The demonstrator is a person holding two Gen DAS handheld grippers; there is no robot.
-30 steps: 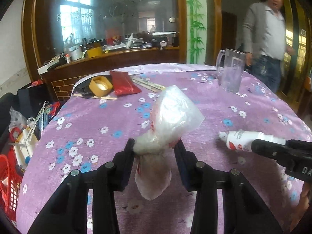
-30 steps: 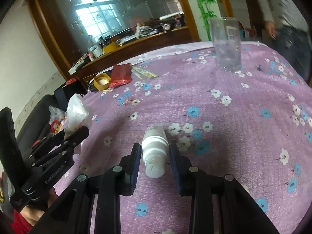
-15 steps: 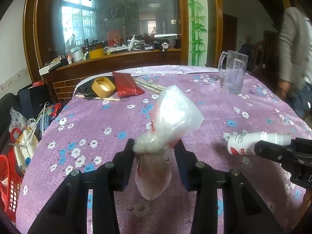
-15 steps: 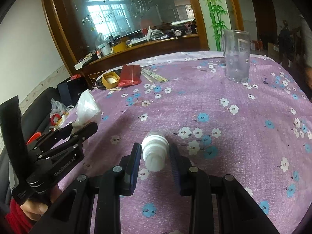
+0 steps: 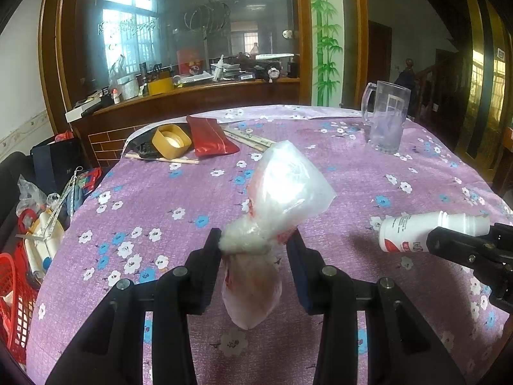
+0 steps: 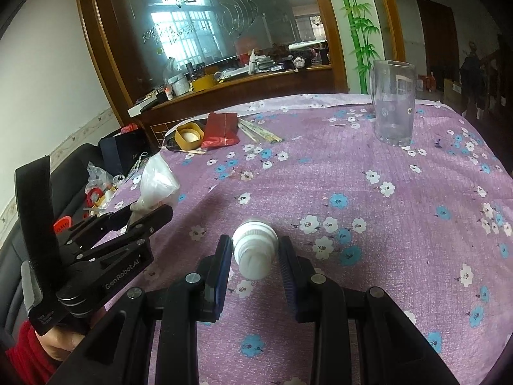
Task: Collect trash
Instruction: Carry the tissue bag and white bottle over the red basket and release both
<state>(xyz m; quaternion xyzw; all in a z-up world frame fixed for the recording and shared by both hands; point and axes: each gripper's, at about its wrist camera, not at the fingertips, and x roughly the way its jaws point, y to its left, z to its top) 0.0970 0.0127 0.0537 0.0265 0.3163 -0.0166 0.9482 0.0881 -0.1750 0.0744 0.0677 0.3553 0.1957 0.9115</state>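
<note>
My left gripper (image 5: 255, 245) is shut on a crumpled clear plastic bag (image 5: 285, 189) with white tissue, held above the purple flowered tablecloth (image 5: 160, 199). The bag also shows in the right wrist view (image 6: 157, 183), in the left gripper (image 6: 147, 215) at the left. My right gripper (image 6: 255, 250) is shut on a small white plastic bottle (image 6: 255, 250), held level above the cloth. In the left wrist view the bottle (image 5: 426, 229) sticks out leftward from the right gripper (image 5: 461, 243) at the right edge.
A clear glass mug (image 5: 384, 118) stands far right on the table. A yellow tape roll (image 5: 171, 141), a red pouch (image 5: 210, 138) and chopsticks (image 5: 250, 138) lie at the far left. A red basket (image 5: 12, 295) and clutter sit left of the table.
Both grippers have risen and tilted up slightly with their loads. The person standing at the far right has walked out of view.
</note>
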